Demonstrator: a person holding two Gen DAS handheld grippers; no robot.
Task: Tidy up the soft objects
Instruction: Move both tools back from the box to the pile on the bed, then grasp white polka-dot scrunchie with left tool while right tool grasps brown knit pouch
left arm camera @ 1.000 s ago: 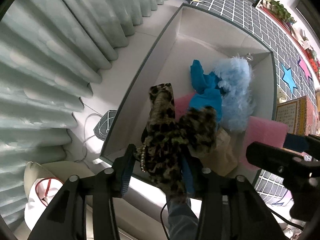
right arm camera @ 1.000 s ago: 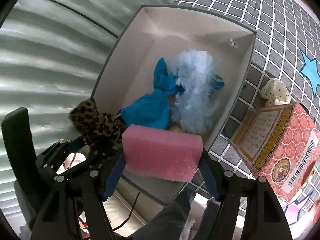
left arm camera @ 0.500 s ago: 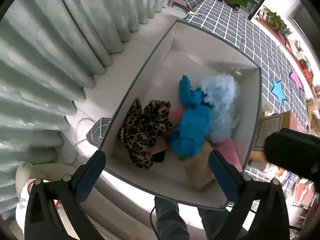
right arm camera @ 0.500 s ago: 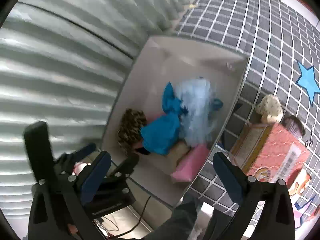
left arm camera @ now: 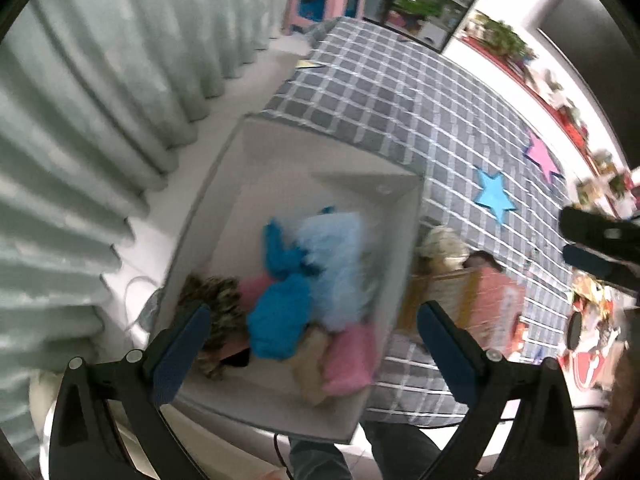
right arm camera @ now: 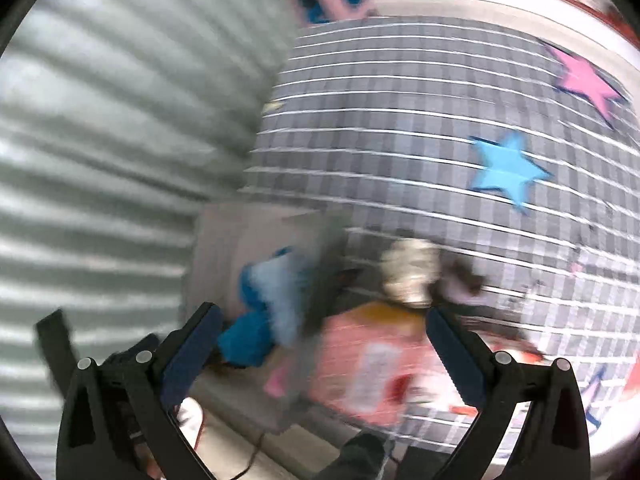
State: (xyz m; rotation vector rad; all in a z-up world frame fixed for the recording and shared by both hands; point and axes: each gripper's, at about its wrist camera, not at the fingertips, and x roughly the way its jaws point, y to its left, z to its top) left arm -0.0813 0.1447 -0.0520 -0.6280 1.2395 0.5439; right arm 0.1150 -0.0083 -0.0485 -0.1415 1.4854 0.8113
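Observation:
A white box (left arm camera: 280, 152) on the grey checked cloth holds a leopard-print piece (left arm camera: 218, 300), a blue cloth (left arm camera: 280, 312), a pale blue fluffy toy (left arm camera: 340, 264), a pink sponge (left arm camera: 352, 356) and a tan item (left arm camera: 312, 364). My left gripper (left arm camera: 312, 344) is open and empty, above the box's near end. My right gripper (right arm camera: 320, 352) is open and empty, raised to the right of the box (right arm camera: 224, 248); the view is blurred. A cream spotted soft item (left arm camera: 440, 244) lies outside the box, and also shows in the right wrist view (right arm camera: 412, 272).
A red patterned carton (left arm camera: 480, 304) stands right of the box. Blue (left arm camera: 494, 196) and pink (left arm camera: 542, 156) stars lie on the cloth. Pale green curtains (left arm camera: 100, 100) hang at the left. A pink stool (left arm camera: 324, 0) stands far back.
Both grippers opened and dropped their loads into the box: the leopard piece from the left, the pink sponge from the right. Both have since lifted back and swung right.

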